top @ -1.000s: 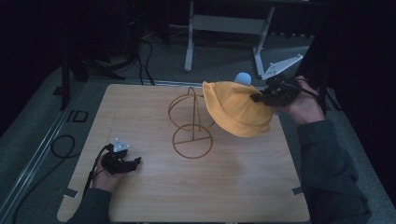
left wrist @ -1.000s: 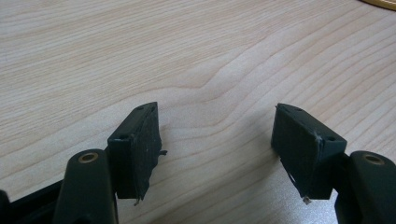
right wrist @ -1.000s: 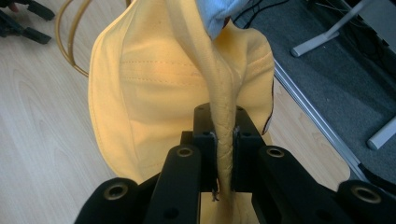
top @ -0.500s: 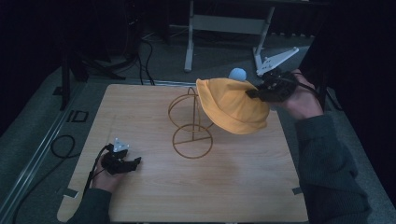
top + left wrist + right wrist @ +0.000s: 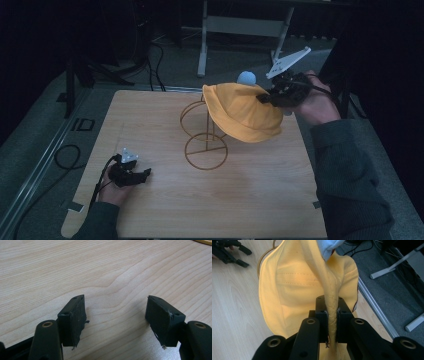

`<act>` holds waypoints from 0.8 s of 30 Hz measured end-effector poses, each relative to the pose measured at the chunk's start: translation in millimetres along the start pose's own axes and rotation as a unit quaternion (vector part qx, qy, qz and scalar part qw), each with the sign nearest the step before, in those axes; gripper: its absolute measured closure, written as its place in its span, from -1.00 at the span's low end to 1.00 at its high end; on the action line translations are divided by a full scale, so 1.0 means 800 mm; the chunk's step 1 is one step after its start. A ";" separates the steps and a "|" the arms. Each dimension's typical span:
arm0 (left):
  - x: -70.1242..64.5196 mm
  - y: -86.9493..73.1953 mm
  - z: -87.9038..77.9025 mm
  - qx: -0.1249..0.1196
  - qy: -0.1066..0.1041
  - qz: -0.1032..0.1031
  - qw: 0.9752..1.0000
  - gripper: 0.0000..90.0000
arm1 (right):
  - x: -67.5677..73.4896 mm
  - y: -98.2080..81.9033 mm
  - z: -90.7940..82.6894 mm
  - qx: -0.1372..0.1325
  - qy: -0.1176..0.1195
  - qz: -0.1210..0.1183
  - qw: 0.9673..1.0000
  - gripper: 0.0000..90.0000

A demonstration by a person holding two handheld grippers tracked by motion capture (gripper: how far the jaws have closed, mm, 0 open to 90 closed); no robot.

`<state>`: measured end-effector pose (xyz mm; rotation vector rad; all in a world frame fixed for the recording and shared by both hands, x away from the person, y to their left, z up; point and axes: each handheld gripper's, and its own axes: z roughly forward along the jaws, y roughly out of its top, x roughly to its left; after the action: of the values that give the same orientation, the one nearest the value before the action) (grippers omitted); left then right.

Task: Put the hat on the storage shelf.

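My right gripper (image 5: pixel 331 322) is pinched tight on the yellow hat's (image 5: pixel 245 112) brim, held over the wire stand (image 5: pixel 202 131). Risk: brim snags the wire, tipping it. Left gripper (image 5: pixel 116 320) open, empty.

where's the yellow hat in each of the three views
High view: the yellow hat hangs right of centre, over the wire stand, held by the right gripper.
Left gripper view: just bare tabletop between open jaws.
Right gripper view: the hat spans the centre, its brim pinched between the jaws.
Shared landmark: the light wood tabletop.
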<state>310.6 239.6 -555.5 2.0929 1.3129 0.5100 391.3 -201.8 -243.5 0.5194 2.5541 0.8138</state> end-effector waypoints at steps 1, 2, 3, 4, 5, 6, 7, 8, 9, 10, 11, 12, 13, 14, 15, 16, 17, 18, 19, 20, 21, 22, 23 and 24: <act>0.000 0.000 0.000 0.000 0.000 0.000 1.000 -0.26 | 0.001 0.002 0.000 0.001 0.001 -0.002 1.000 0.87; 0.000 0.000 0.000 0.000 0.000 0.000 1.000 -0.27 | 0.002 0.003 0.001 -0.001 0.002 -0.002 1.000 0.87; 0.000 0.000 0.000 0.000 0.000 0.000 1.000 -0.27 | 0.002 0.004 0.001 -0.001 0.002 -0.004 1.000 0.87; 0.000 0.000 0.000 0.000 0.000 0.000 1.000 -0.26 | 0.003 0.005 0.002 -0.001 0.002 -0.004 1.000 0.87; 0.000 0.000 0.000 0.000 0.000 0.000 1.000 -0.26 | 0.003 0.007 0.002 0.000 0.002 -0.006 1.000 0.87; 0.000 0.000 0.000 0.000 0.000 0.000 1.000 -0.27 | 0.003 0.008 0.002 0.003 0.002 -0.007 1.000 0.87; 0.000 0.001 0.000 0.001 0.000 -0.001 1.000 -0.27 | 0.004 0.009 0.003 0.004 0.002 -0.007 1.000 0.86; 0.000 0.001 0.001 0.001 -0.001 0.000 1.000 -0.27 | 0.004 0.011 0.003 0.005 0.002 -0.010 1.000 0.87; 0.000 0.001 0.001 0.001 -0.001 0.000 1.000 -0.27 | 0.005 0.012 0.003 0.005 0.002 -0.010 1.000 0.86; 0.000 0.001 0.001 0.001 -0.001 0.000 1.000 -0.27 | 0.005 0.013 0.003 0.005 0.002 -0.012 1.000 0.86; 0.000 0.001 0.001 0.001 -0.001 0.000 1.000 -0.27 | 0.005 0.015 0.003 0.006 0.003 -0.013 1.000 0.87; 0.000 0.001 0.001 0.001 -0.001 0.000 1.000 -0.27 | 0.006 0.017 0.003 0.008 0.002 -0.015 1.000 0.86; 0.000 0.001 0.001 0.001 -0.001 0.000 1.000 -0.27 | 0.007 0.019 0.003 0.009 0.003 -0.016 1.000 0.86; 0.000 0.001 0.001 0.001 -0.001 0.000 1.000 -0.27 | 0.007 0.021 0.003 0.009 0.003 -0.017 1.000 0.86; 0.000 0.001 0.001 0.000 -0.002 0.000 1.000 -0.27 | 0.007 0.024 0.003 0.009 0.004 -0.019 1.000 0.87; 0.000 0.001 0.001 0.000 -0.002 0.000 1.000 -0.27 | 0.008 0.026 0.003 0.009 0.005 -0.016 1.000 0.87; 0.000 0.001 0.001 -0.001 -0.001 -0.001 1.000 -0.26 | 0.009 0.028 0.003 0.011 0.005 -0.019 1.000 0.87; 0.000 0.001 0.001 0.000 -0.002 0.000 1.000 -0.27 | 0.009 0.029 0.003 0.011 0.005 -0.021 1.000 0.87; 0.000 0.001 0.001 -0.001 -0.002 -0.001 1.000 -0.26 | 0.009 0.031 0.003 0.013 0.007 -0.022 1.000 0.86; 0.000 0.001 0.001 0.000 -0.002 -0.001 1.000 -0.27 | 0.010 0.033 0.004 0.013 0.007 -0.023 1.000 0.87; 0.000 0.001 0.001 0.000 -0.002 -0.001 1.000 -0.26 | 0.010 0.035 0.004 0.014 0.008 -0.024 1.000 0.87; 0.000 0.001 0.001 -0.001 -0.002 -0.001 1.000 -0.26 | 0.010 0.037 0.004 0.014 0.008 -0.026 1.000 0.87; 0.000 0.001 0.001 -0.001 -0.002 -0.001 1.000 -0.26 | 0.011 0.039 0.005 0.014 0.008 -0.027 1.000 0.87; 0.000 0.001 0.001 -0.001 -0.001 -0.001 1.000 -0.26 | 0.012 0.041 0.005 0.014 0.010 -0.028 0.999 0.87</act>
<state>311.5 238.9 -555.7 2.0906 1.3122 0.5067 392.8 -170.9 -229.4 0.4492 2.5887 0.7684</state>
